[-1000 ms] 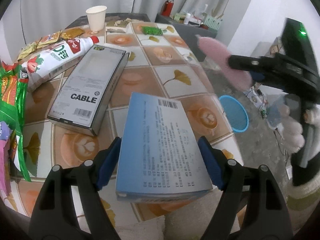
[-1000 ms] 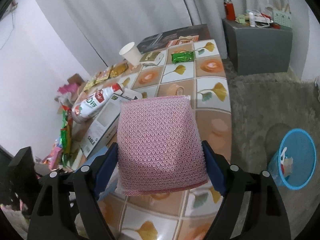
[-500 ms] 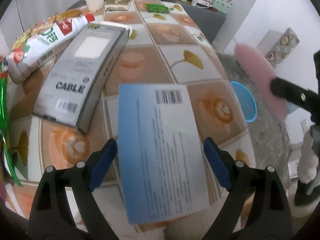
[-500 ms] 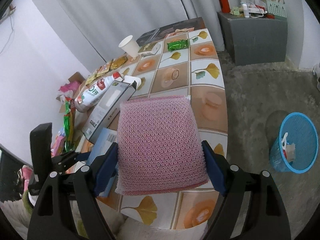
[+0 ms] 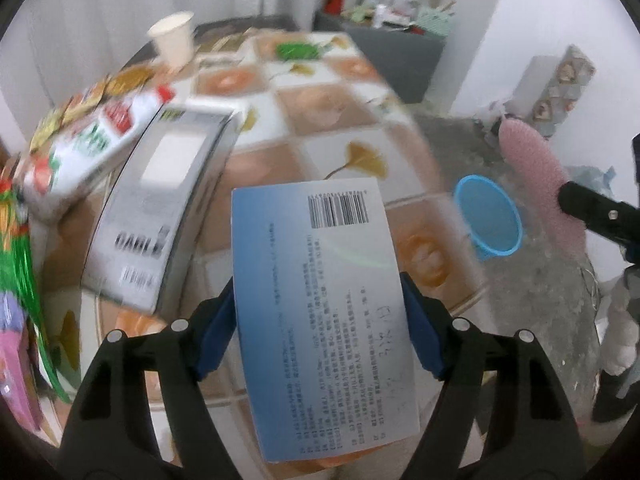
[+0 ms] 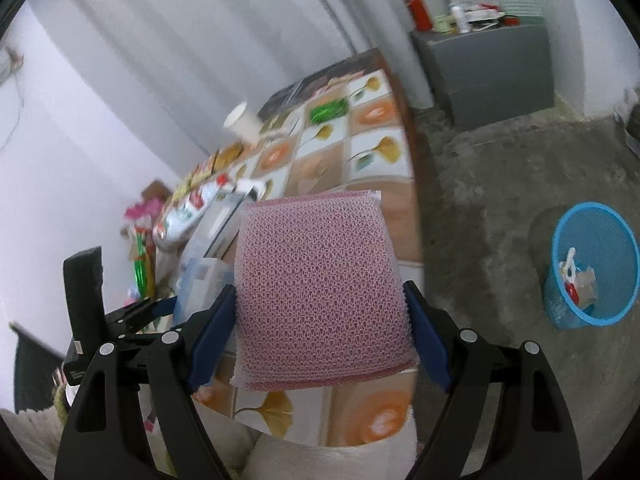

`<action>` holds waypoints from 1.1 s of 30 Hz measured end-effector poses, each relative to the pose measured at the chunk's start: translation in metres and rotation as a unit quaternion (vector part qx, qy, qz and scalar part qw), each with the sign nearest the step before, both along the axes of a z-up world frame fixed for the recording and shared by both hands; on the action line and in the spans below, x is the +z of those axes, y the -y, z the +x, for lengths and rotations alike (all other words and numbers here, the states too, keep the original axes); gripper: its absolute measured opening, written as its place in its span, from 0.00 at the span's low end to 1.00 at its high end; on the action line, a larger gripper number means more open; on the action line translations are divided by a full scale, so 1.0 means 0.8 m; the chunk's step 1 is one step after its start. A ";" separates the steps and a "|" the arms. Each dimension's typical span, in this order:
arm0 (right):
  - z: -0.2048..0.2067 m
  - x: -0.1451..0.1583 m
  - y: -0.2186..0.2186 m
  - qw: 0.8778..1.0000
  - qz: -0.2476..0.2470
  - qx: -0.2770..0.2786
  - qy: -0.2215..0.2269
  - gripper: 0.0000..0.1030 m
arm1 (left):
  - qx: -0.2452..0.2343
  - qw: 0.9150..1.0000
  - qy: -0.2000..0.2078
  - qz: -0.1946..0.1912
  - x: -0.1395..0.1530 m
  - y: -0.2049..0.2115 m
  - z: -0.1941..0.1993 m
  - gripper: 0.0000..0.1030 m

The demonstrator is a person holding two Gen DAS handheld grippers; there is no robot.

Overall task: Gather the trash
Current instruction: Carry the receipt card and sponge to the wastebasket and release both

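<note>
Both blue pads of my left gripper (image 5: 320, 334) had just been closing and pressed the sides of the blue box (image 5: 320, 308), lower centre of frame, above the table (image 5: 320, 116). My right gripper (image 6: 320, 338) clamped the pink sponge (image 6: 320, 288) mid-frame; the blue bin (image 6: 592, 268) stood on the floor at right.

Right gripper (image 6: 320, 320) clamps a pink mesh sponge (image 6: 320, 288) — blue bin (image 6: 592, 264) nearby.

the left gripper (image 5: 320, 320) tilts steeply down, its jaws just closing, pads pressed on a blue box (image 5: 320, 300). the right gripper (image 6: 320, 336) angles down, clamped on a pink sponge (image 6: 320, 288).
</note>
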State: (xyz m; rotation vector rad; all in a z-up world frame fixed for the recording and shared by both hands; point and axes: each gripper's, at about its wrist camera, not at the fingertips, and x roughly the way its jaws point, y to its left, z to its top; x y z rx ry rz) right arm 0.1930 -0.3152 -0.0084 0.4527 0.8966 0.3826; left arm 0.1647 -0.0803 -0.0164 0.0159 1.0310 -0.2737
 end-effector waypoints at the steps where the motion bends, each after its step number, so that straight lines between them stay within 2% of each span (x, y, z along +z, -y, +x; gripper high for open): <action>1: -0.005 0.002 0.022 1.000 0.005 -0.020 0.003 0.77 | -0.012 1.000 0.008 -0.006 0.010 0.012 0.004 0.69; 5: -0.024 0.000 0.098 0.996 0.019 -0.089 0.000 0.77 | -0.073 0.997 0.026 -0.023 0.040 0.078 0.024 0.69; 10: -0.047 -0.024 0.209 0.979 0.037 -0.198 -0.029 0.77 | -0.163 0.986 0.030 -0.035 0.056 0.193 0.051 0.69; 13: -0.048 -0.051 0.264 0.966 0.051 -0.245 -0.057 0.77 | -0.207 0.978 0.018 -0.037 0.043 0.272 0.069 0.69; 17: -0.033 -0.091 0.318 0.951 0.083 -0.283 -0.089 0.77 | -0.240 0.969 -0.032 -0.053 0.006 0.370 0.101 0.69; 21: 0.004 -0.135 0.373 0.932 0.113 -0.326 -0.112 0.79 | -0.231 0.969 -0.038 -0.072 -0.028 0.446 0.139 0.72; 22: 0.018 -0.149 0.386 0.927 0.118 -0.336 -0.120 0.81 | -0.227 0.970 -0.042 -0.077 -0.045 0.469 0.153 0.81; 23: 0.028 -0.164 0.398 0.921 0.117 -0.348 -0.130 0.82 | -0.222 0.971 -0.045 -0.076 -0.059 0.485 0.163 0.83; 26: 0.051 -0.209 0.424 0.906 0.106 -0.376 -0.165 0.84 | -0.190 0.978 -0.052 -0.074 -0.102 0.517 0.192 0.83; 28: 0.054 -0.237 0.433 0.895 0.101 -0.393 -0.183 0.84 | -0.163 0.980 -0.074 -0.089 -0.122 0.521 0.203 0.83; 31: 0.047 -0.255 0.429 0.895 0.093 -0.395 -0.184 0.84 | -0.142 0.978 -0.097 -0.120 -0.130 0.507 0.204 0.83; 33: 0.045 -0.260 0.424 0.899 0.083 -0.387 -0.188 0.84 | -0.157 0.976 -0.087 -0.122 -0.122 0.495 0.199 0.83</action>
